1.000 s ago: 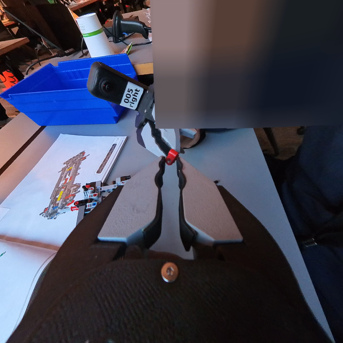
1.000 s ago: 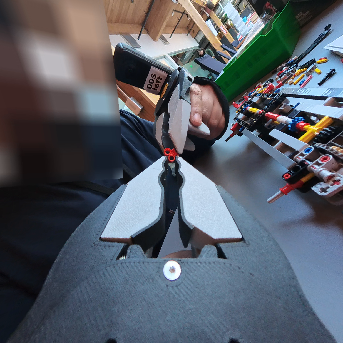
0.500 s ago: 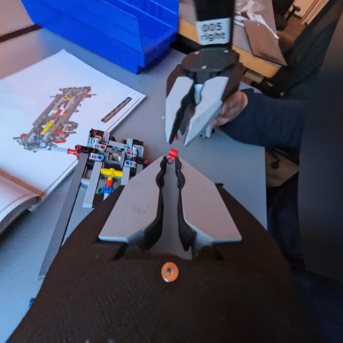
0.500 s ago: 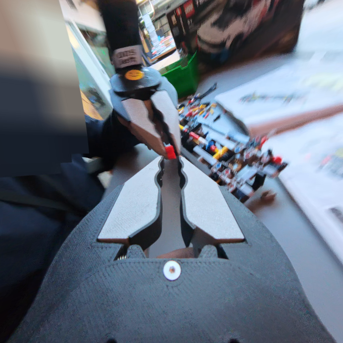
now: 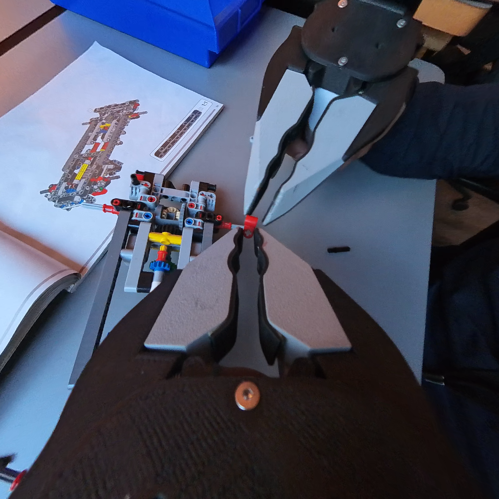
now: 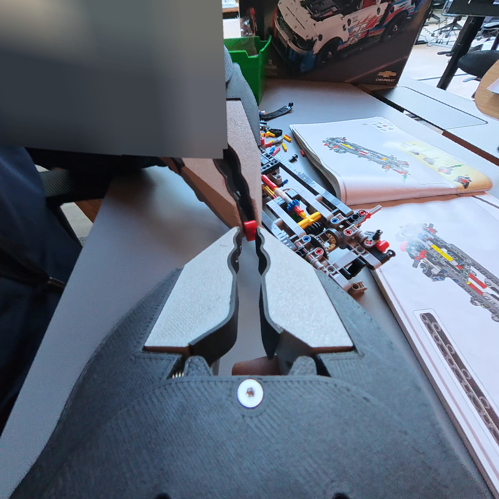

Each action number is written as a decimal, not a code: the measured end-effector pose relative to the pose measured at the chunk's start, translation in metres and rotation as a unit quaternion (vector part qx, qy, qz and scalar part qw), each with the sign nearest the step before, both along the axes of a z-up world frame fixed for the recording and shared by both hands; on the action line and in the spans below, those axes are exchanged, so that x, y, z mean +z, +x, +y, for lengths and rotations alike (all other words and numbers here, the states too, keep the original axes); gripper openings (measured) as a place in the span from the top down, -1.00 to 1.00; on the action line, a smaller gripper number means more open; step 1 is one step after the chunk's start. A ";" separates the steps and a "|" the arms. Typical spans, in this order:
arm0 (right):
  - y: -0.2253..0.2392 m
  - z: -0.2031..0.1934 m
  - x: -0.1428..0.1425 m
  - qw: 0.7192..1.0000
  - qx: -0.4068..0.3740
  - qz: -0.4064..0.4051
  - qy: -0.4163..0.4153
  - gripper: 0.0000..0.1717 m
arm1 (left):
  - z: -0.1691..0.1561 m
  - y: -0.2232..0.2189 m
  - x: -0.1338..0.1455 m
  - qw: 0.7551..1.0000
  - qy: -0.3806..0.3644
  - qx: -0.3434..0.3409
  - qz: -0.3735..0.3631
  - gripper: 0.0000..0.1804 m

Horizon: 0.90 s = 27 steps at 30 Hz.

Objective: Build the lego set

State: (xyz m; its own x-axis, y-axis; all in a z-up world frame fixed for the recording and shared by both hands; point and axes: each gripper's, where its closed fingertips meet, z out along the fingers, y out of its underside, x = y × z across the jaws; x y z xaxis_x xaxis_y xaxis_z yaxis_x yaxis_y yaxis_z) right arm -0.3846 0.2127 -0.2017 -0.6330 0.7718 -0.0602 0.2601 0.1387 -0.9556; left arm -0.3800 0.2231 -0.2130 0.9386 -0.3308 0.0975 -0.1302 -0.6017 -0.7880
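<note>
Small red plastic connector piece [image 5: 250, 226] pinched in left gripper [image 5: 248, 231]; right gripper [image 5: 258, 219] open, tips beside it. Blue plastic bin [image 5: 172, 24], green plastic bin [image 6: 249, 63] on grey worktop [image 5: 351, 216]: contents unseen.

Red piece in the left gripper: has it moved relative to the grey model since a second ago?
Yes. The red piece was held clear of the model; now it sits at its right axle end.

Red connector [image 5: 250, 226]: glossy smooth plastic. Finger plates [image 5: 205, 294]: matt, grainy grey. Blue bin [image 5: 172, 24], 12 o'clock: smooth plastic. Booklet [image 5: 67, 129], 10 o'clock: matt paper.
</note>
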 end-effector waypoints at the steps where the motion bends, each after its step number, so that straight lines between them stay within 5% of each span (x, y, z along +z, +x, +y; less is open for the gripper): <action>1: 0.000 0.000 -0.002 1.000 0.000 0.000 0.006 0.91 | -0.001 0.002 0.000 1.000 -0.001 -0.005 0.001 0.94; 14: 0.007 -0.001 -0.010 0.998 0.019 0.007 0.065 0.94 | -0.006 0.007 -0.008 0.999 -0.012 -0.032 0.036 0.92; 22: 0.007 0.048 -0.015 0.997 -0.028 -0.005 0.071 0.95 | -0.008 -0.053 -0.008 0.988 -0.028 0.027 0.147 0.14; 27: 0.011 0.059 -0.014 0.998 -0.013 0.006 0.057 0.95 | -0.006 -0.067 -0.025 0.973 -0.079 0.002 0.219 0.05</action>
State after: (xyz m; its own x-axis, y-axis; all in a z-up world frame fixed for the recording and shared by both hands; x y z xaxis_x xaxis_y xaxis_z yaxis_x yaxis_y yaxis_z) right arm -0.3735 0.2714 -0.2157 -0.6121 0.7899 0.0362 0.2539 0.2397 -0.9370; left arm -0.4467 0.2171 -0.2384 0.9028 -0.3409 -0.2621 -0.4300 -0.7117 -0.5555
